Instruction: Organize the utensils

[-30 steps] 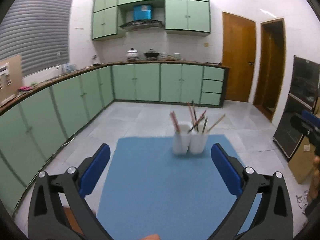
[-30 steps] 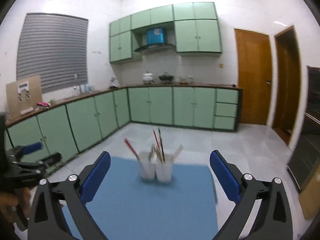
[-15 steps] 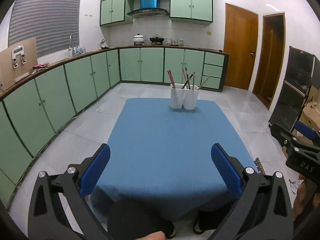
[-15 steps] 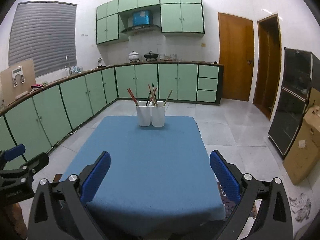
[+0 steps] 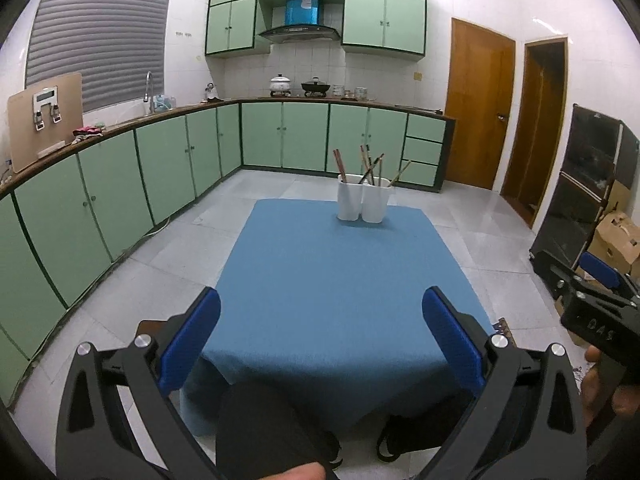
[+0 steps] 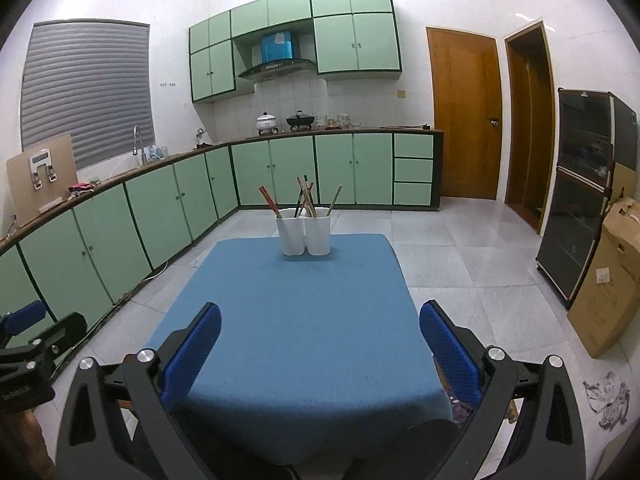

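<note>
Left wrist view: the left gripper [image 5: 320,332] is held above the near edge of a table covered by a blue cloth [image 5: 340,280], its two blue-padded fingers [image 5: 192,340] spread wide with nothing between them. Two white holders [image 5: 362,202] stand touching side by side at the far edge of the table, near its middle. Chopsticks [image 5: 370,166] and other thin utensils lean out of both at different angles; the individual pieces are too small to tell apart. At the right edge of this view the right gripper [image 5: 596,304] shows from the side, held in a hand [image 5: 604,384].

Right wrist view: the right gripper [image 6: 320,332] is also above the near edge of the table, jaws wide and empty. The same white holders [image 6: 306,234] sit at the far edge, well apart from both grippers. Green cabinets [image 6: 160,216] run along the kitchen wall behind, and a cardboard box [image 6: 608,280] stands on the floor to the right.
</note>
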`<state>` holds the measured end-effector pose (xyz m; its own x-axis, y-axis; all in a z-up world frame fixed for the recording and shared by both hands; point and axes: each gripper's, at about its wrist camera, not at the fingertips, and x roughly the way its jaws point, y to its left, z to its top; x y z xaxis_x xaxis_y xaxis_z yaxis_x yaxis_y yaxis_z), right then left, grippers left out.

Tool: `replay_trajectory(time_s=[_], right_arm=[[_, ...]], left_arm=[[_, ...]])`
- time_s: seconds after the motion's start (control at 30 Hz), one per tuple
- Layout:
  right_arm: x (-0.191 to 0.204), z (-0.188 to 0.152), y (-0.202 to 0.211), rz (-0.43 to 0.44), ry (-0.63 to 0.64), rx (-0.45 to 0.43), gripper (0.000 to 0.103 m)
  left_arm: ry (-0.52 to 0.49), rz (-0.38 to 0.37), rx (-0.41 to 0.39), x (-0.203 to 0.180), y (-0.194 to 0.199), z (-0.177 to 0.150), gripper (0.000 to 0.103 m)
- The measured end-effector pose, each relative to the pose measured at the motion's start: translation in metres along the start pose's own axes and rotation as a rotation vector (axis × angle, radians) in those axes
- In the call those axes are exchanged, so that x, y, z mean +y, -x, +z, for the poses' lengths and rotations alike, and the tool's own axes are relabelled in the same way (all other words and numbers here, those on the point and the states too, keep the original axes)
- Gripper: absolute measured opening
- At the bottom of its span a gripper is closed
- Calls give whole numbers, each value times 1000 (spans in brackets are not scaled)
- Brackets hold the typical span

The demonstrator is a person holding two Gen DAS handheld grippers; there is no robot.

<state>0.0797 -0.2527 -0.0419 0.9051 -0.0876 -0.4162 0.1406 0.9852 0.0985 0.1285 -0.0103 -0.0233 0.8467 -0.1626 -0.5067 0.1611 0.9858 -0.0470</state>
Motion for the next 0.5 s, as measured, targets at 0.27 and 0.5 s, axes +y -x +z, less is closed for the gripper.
replay_trajectory(time_s=[0.27,0.5], right_arm=[[2,1,4,-9,13,-17,97],[3,1,4,-18,21,-21,97]], left_arm=[[-5,15,-2,-2,-3,0,98],[20,-12,17,-2,-6,-2,98]])
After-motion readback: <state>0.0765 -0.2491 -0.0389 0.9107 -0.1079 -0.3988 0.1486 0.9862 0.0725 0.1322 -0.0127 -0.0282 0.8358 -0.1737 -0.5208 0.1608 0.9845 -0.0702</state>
